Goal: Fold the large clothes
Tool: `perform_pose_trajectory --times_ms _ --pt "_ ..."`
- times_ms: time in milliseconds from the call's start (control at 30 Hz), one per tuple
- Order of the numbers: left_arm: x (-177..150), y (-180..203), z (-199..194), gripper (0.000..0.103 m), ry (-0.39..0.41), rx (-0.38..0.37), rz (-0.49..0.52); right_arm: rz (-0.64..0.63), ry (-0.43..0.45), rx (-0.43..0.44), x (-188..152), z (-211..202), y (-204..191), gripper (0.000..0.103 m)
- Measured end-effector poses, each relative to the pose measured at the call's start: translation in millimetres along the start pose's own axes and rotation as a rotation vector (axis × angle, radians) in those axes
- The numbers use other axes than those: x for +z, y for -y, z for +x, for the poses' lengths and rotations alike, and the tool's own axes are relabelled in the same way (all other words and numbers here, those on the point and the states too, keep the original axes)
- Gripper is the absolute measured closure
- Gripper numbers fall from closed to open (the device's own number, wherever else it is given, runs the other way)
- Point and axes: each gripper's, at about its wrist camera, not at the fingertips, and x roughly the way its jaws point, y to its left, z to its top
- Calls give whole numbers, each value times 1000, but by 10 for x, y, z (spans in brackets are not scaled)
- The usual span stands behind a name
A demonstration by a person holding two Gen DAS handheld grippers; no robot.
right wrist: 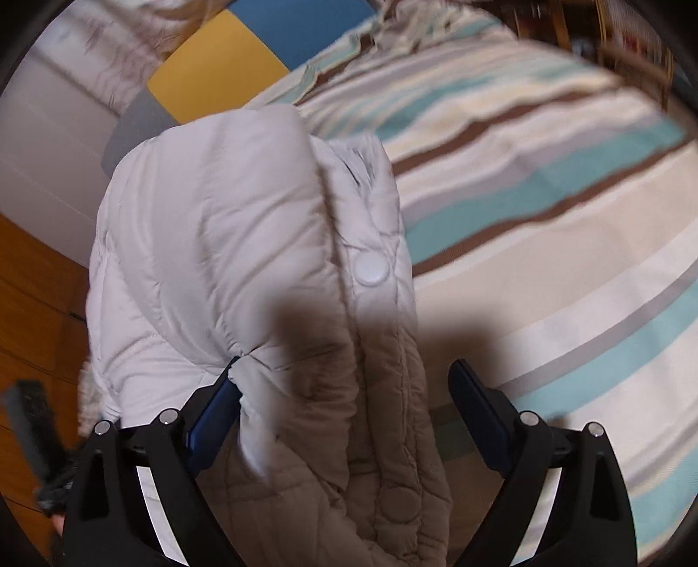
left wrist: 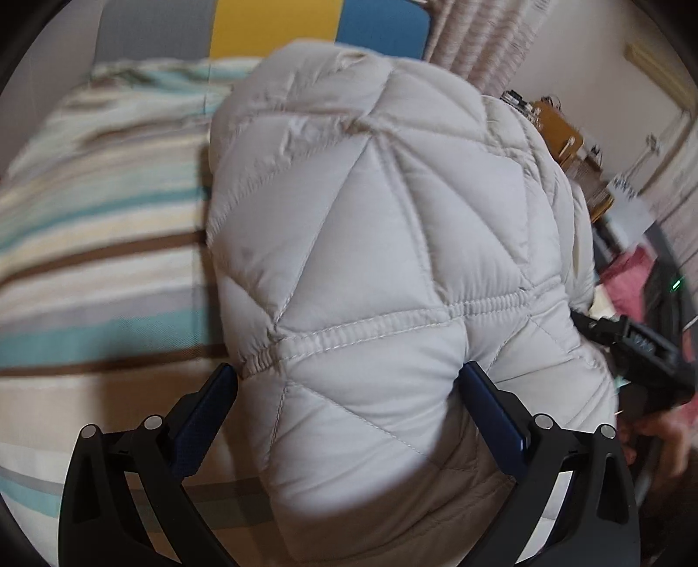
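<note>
A pale grey quilted puffer jacket (left wrist: 384, 244) lies on a striped bed. In the left wrist view it fills the middle, with an elastic seam across it. My left gripper (left wrist: 349, 379) is open, its blue-padded fingers (left wrist: 209, 414) on either side of the jacket's puffy bulk. In the right wrist view the jacket (right wrist: 227, 244) shows its snap-button placket (right wrist: 371, 268). My right gripper (right wrist: 344, 384) is open, its fingers either side of the placket edge, the left pad (right wrist: 213, 414) touching the fabric. The right gripper's black body also shows at the right of the left wrist view (left wrist: 645, 349).
The bedspread (right wrist: 545, 227) has teal, brown, cream and grey stripes. A yellow, blue and grey headboard (left wrist: 279, 26) stands at the back. Wooden floor (right wrist: 30, 305) lies left of the bed. Curtains and cluttered shelves (left wrist: 567, 131) are to the right.
</note>
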Motion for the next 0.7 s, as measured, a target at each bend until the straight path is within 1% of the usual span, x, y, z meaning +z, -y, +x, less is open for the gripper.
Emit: perform_pose_trajectory --times_ms 67,100,133,167,200,233,267,333,367,400,500,567,600,700 --pt "-14 -45 54 3 -7 -40 -33 -23 1 21 19 22 9 13" --pt "-13 -52 72 4 -7 -51 -36 -38 -1 35 27 20 -7 22" --pt "-18 -35 81 8 -4 -72 -31 -39 -10 73 32 30 -19 38" --pt "-23 -18 72 15 6 -73 -24 -14 -30 135 37 52 -18 38" --pt "-18 19 47 21 17 -68 -13 -8 -35 135 44 58 -11 40" --pt "-10 51 20 24 25 -66 -1 -19 -36 140 56 59 -39 43" --pt "-3 79 -12 30 32 -63 9 -23 -33 148 57 51 -52 43" --pt "14 106 -94 38 49 -66 24 -40 -18 169 46 36 -103 45" --pt "20 112 -138 44 61 -69 30 -54 -10 175 29 36 -148 45" --pt "24 125 -205 47 83 -69 44 -65 5 191 17 13 -187 47" --pt "12 185 -403 52 157 -29 98 -79 33 236 -52 -35 -287 51" --pt "-13 197 -562 54 213 -7 128 -105 47 256 -102 -30 -446 51" --pt "17 222 -598 56 230 -1 129 -118 56 268 -111 -34 -538 53" --pt "-31 161 -819 58 305 35 147 -137 80 323 -175 8 -762 54"
